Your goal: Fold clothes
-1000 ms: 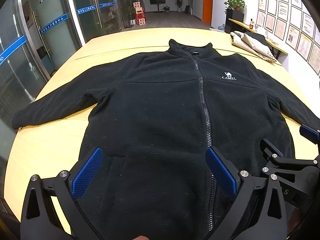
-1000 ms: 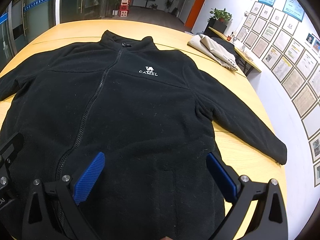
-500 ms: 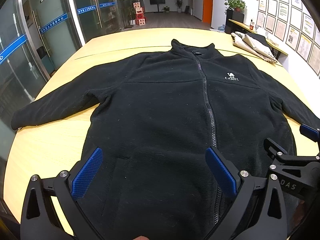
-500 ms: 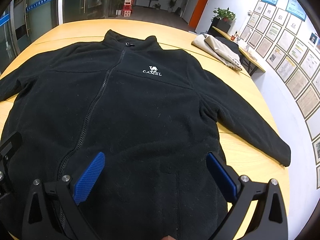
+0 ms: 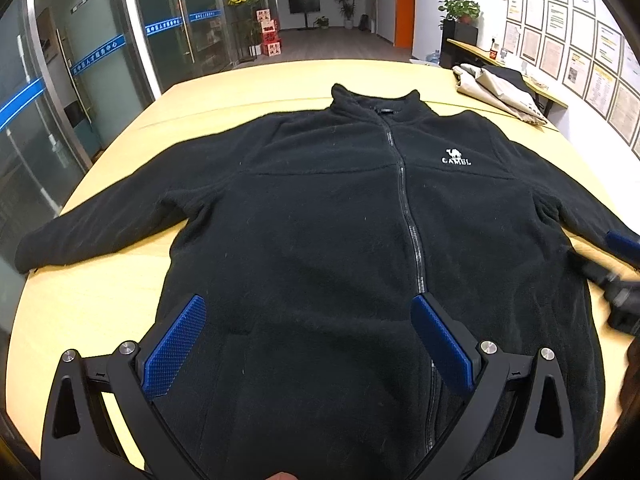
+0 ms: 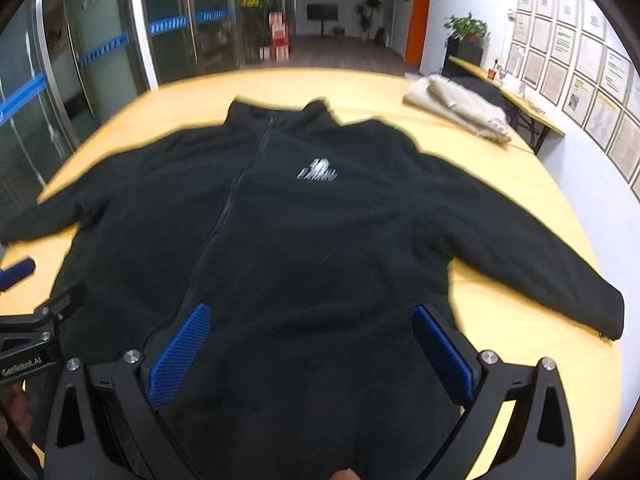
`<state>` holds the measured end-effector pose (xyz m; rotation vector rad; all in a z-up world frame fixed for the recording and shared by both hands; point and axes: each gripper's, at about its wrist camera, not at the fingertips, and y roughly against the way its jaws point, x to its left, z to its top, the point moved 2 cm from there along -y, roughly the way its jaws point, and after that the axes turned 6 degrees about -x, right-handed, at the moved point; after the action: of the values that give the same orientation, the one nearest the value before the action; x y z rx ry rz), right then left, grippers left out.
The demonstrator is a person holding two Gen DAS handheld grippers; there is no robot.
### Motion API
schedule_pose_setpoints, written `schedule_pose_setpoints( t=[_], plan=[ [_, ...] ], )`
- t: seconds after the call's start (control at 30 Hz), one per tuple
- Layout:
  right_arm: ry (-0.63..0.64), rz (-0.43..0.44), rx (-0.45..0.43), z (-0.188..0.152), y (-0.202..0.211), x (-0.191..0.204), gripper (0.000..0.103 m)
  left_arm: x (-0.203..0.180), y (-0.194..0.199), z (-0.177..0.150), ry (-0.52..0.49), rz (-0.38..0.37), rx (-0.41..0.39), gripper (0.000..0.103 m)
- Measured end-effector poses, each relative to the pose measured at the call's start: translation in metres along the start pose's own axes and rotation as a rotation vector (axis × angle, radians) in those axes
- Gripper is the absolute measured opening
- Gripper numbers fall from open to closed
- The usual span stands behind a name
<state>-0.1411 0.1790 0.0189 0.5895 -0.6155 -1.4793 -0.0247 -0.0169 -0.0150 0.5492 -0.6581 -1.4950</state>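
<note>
Right gripper [image 6: 310,344] has swung rightward, blurring its view; left gripper [image 5: 308,340] holds. Both jaws gape, empty, above the near hem of the black fleece zip jacket [image 5: 340,240], spread flat on the yellow wooden table [image 5: 92,300], presumably for folding.

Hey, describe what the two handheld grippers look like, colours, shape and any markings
Both match. The left gripper and the right gripper each have a matte black frame that forks into two arms with triangular cut-outs and silver round bolt heads. Blue pads with a fine cross-hatched grip texture line the jaws. In the right wrist view, white lettering runs along the left gripper's body, too blurred to read fully. No cables show.
</note>
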Motion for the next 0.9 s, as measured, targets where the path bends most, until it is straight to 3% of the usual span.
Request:
schedule_pose_setpoints(
  t=[0.13, 0.23, 0.3, 0.4, 0.47, 0.67, 0.8, 0.87, 0.9],
  plan=[
    [-0.215, -0.030, -0.014, 0.008, 0.005, -0.100, 0.103, 0.005, -0.005, 0.012, 0.012, -0.006, -0.020, 0.103],
    [-0.396, -0.100, -0.012, 0.002, 0.005, -0.189, 0.103, 0.009, -0.014, 0.023, 0.007, -0.007, -0.038, 0.103],
    [-0.489, -0.183, 0.001, -0.007, 0.003, -0.249, 0.103, 0.010, -0.020, 0.028, -0.004, -0.002, -0.037, 0.103],
    [-0.634, -0.238, 0.044, -0.029, -0.004, -0.327, 0.102, 0.011, -0.030, 0.034, -0.018, 0.007, -0.045, 0.103],
    [-0.696, -0.284, 0.096, -0.046, -0.011, -0.363, 0.097, 0.011, -0.038, 0.035, -0.023, 0.012, -0.035, 0.103],
    [-0.798, -0.333, 0.143, -0.079, -0.022, -0.413, 0.088, 0.010, -0.058, 0.025, -0.036, 0.003, 0.007, 0.103],
    [-0.729, -0.378, 0.155, -0.084, -0.031, -0.417, 0.066, 0.011, -0.065, 0.021, -0.042, 0.007, 0.024, 0.103],
    [-0.691, -0.419, 0.156, -0.084, -0.034, -0.414, 0.048, 0.014, -0.067, 0.021, -0.036, 0.012, 0.026, 0.103],
    [-0.686, -0.430, 0.154, -0.083, -0.035, -0.413, 0.032, 0.015, -0.068, 0.020, -0.032, 0.014, 0.026, 0.103]
  ],
)
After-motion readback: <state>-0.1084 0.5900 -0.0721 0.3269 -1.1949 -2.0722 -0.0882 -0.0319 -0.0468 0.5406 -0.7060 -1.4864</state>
